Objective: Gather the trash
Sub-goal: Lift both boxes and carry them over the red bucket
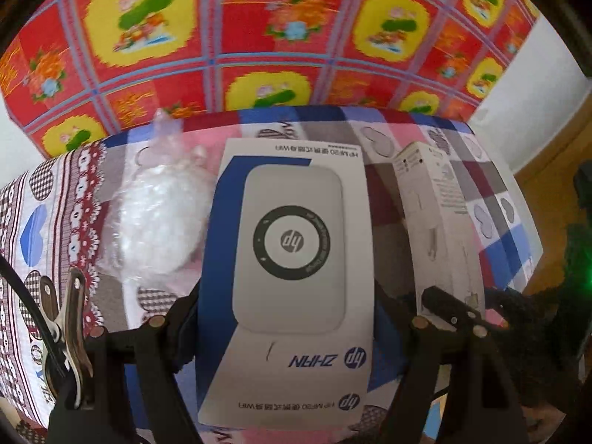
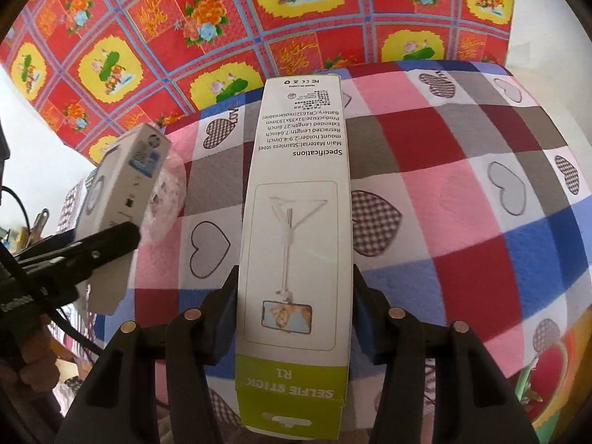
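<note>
Router box (image 1: 292, 259): pinched across its width by the left gripper (image 1: 288, 318), held above the checked cloth; in the right wrist view it hangs at the left, tilted.
Selfie-stick box (image 2: 296, 222): long and narrow, pinched near its green end by the right gripper (image 2: 294, 314), the far end reaching out toward the red flowered sheet (image 2: 222, 18).
Plastic wrap (image 1: 159, 218): a crumpled clear bundle lying on the cloth, just left of the router box, not yet collected.
Surface: a cloth of hearts and checks (image 2: 462, 185); whether it covers a bed or a counter, I cannot tell.
Risk, long box: held near one end only, so the free length could swing or pivot between the pads and slip out.
Risk, router box: wide and smooth; light cardboard may buckle or slide if the grip loosens.
Risk, collision: the two boxes are carried near each other; a knock could jar either loose.
Risk, leftover: both grippers are full, so the wrap could get forgotten.
</note>
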The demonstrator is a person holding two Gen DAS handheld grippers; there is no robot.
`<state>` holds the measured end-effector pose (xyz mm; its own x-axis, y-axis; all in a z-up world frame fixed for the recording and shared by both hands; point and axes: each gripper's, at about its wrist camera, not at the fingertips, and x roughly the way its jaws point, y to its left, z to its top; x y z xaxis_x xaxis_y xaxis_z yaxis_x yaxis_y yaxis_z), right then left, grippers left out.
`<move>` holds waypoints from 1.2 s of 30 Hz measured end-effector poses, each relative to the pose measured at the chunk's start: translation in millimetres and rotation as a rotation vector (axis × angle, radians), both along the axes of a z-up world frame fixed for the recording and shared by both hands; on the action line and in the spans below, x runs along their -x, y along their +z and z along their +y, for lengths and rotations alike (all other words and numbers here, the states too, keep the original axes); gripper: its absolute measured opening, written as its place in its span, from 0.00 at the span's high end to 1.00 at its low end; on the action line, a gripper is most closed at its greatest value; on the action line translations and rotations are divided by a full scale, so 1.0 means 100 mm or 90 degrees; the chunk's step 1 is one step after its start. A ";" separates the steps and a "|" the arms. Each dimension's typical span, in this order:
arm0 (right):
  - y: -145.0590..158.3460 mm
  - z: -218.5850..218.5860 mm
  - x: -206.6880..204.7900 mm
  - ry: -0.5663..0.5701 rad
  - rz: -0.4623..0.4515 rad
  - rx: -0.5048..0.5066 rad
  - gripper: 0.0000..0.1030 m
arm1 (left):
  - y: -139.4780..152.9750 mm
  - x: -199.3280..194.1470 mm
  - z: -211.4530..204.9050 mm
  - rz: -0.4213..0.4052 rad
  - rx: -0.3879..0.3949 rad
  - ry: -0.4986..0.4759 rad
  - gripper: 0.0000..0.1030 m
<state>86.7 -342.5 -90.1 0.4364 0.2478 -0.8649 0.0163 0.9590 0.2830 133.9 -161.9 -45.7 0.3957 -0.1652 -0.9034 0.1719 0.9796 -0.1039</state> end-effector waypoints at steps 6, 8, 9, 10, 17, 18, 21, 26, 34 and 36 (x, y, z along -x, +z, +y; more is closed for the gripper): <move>0.10 -0.22 0.19 -0.007 -0.015 -0.011 0.48 | 0.08 0.16 -0.29 -0.009 -0.001 -0.014 0.22; 0.13 -0.28 0.24 -0.008 -0.021 -0.011 0.48 | 0.10 0.21 -0.40 -0.010 -0.002 -0.017 0.22; 0.15 -0.31 0.28 -0.009 -0.023 -0.009 0.48 | 0.11 0.23 -0.43 -0.011 -0.002 -0.020 0.22; 0.17 -0.35 0.32 -0.011 -0.026 -0.007 0.48 | 0.12 0.25 -0.48 -0.012 -0.003 -0.025 0.22; 0.26 -0.62 0.61 -0.029 -0.037 -0.006 0.48 | 0.23 0.47 -0.86 -0.021 -0.006 -0.064 0.22; 0.28 -0.69 0.66 -0.038 -0.038 -0.007 0.48 | 0.24 0.51 -0.92 -0.022 -0.005 -0.072 0.22; 0.33 -0.83 0.81 -0.057 -0.044 -0.012 0.48 | 0.25 0.62 -1.08 -0.022 -0.008 -0.093 0.22; 0.38 -1.09 1.07 -0.089 -0.052 -0.018 0.48 | 0.28 0.81 -1.38 -0.025 -0.011 -0.131 0.22; 0.39 -1.51 1.50 -0.145 -0.050 -0.017 0.48 | 0.27 1.10 -1.90 -0.029 -0.008 -0.192 0.22; 0.39 -1.60 1.60 -0.156 -0.050 -0.012 0.48 | 0.26 1.17 -2.02 -0.028 -0.006 -0.207 0.22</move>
